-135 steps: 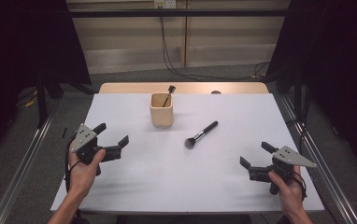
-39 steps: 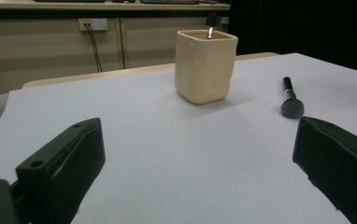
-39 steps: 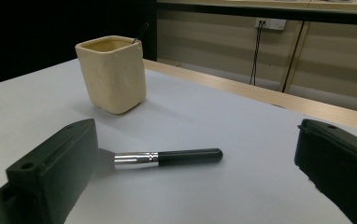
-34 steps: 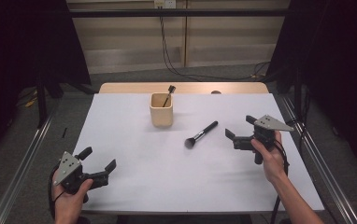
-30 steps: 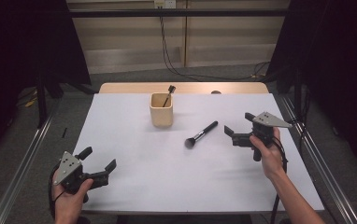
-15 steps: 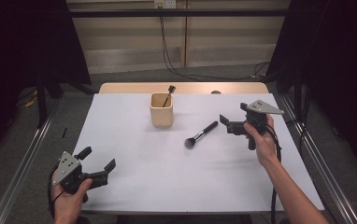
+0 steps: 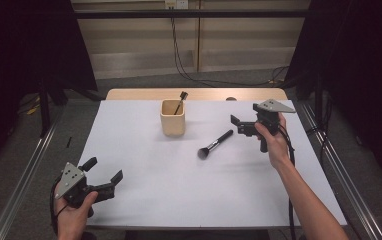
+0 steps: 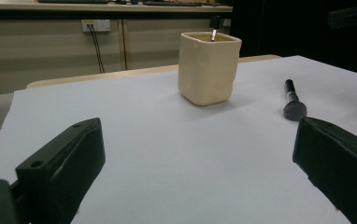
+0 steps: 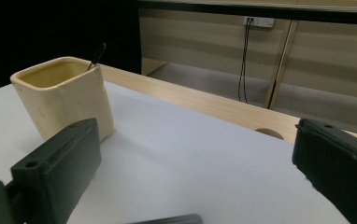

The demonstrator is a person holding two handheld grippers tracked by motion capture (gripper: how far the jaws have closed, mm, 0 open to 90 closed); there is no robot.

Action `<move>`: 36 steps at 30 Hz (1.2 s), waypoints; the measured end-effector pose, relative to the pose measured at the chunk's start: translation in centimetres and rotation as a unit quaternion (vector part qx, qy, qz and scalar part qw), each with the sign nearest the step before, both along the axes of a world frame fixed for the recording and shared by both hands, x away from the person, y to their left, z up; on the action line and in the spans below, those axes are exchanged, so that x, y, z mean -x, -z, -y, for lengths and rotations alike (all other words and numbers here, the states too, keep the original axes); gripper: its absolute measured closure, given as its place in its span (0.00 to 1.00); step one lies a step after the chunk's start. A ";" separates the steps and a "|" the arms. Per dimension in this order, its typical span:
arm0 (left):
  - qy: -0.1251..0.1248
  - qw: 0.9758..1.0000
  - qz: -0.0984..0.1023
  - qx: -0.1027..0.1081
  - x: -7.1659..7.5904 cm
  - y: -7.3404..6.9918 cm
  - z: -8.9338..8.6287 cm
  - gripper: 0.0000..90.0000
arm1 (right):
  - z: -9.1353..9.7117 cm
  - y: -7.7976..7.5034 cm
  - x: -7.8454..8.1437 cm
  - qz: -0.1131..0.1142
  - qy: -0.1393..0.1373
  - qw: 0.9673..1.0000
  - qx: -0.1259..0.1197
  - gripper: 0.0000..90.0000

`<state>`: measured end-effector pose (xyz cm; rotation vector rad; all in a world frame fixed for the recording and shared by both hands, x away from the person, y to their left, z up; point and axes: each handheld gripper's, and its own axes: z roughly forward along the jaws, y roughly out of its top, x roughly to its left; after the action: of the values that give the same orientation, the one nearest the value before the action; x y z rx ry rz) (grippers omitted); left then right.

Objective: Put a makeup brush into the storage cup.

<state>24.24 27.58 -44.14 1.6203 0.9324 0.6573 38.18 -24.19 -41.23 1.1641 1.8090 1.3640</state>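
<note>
Right gripper (image 7: 242,126) poised just beyond the handle end of the makeup brush (image 7: 215,143)

Its jaws stand wide apart and empty; from the gripper the brush lies at 8 o'clock on the white table (image 7: 144,185), the cream cup (image 7: 173,117) at 9 o'clock. To grip well, lower over the black handle, square across it, then close. The left gripper (image 7: 104,177) waits with its jaws apart, at 7 o'clock.

Cup (image 7: 173,118) standing on table (image 7: 144,195), toward far edge, near middle. Thin brush (image 7: 180,101) leaning inside cup. Makeup brush (image 7: 215,144) lying on table right of cup and nearer person, head pointing near-left, handle far-right. Right gripper (image 7: 238,125) hovering just beyond handle end. Left gripper (image 7: 104,176) sitting at near-left corner, well apart from cup.
</note>
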 end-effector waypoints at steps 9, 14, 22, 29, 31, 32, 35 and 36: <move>0.003 1.000 -0.001 0.001 0.0 0.0 0.0 0.03 | -0.4 -0.1 -1.6 -0.008 0.000 1.000 0.014 0.01; 0.001 1.000 0.000 -0.001 0.0 0.0 0.0 0.03 | -0.6 -0.3 -2.8 -0.015 0.005 1.000 0.022 0.01; 0.003 1.000 -0.002 0.000 0.0 0.0 -0.1 0.03 | -0.8 -0.5 -4.3 -0.030 -0.008 0.999 0.038 0.04; 0.003 1.000 -0.001 -0.002 -0.1 0.0 -0.1 0.03 | -0.8 -0.4 -4.6 -0.061 -0.025 0.996 0.056 0.05; 0.002 1.000 -0.001 0.000 -0.1 0.0 -0.1 0.03 | -0.7 -0.4 -4.8 -0.075 -0.029 0.995 0.066 0.08; 0.002 1.000 -0.001 0.000 -0.1 0.0 -0.1 0.03 | -0.6 -0.5 -4.9 -0.084 -0.032 0.993 0.076 0.08; 0.003 1.000 -0.003 -0.001 -0.1 0.1 0.0 0.03 | -0.2 -0.6 -5.1 -0.120 -0.043 0.988 0.092 0.10; 0.004 1.000 -0.002 -0.002 -0.1 0.1 0.0 0.03 | -0.1 -0.7 -5.2 -0.129 -0.047 0.986 0.097 0.10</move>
<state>24.34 27.60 -44.21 1.6283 0.9278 0.6524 43.37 -24.04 -40.51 1.2072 2.1503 1.0959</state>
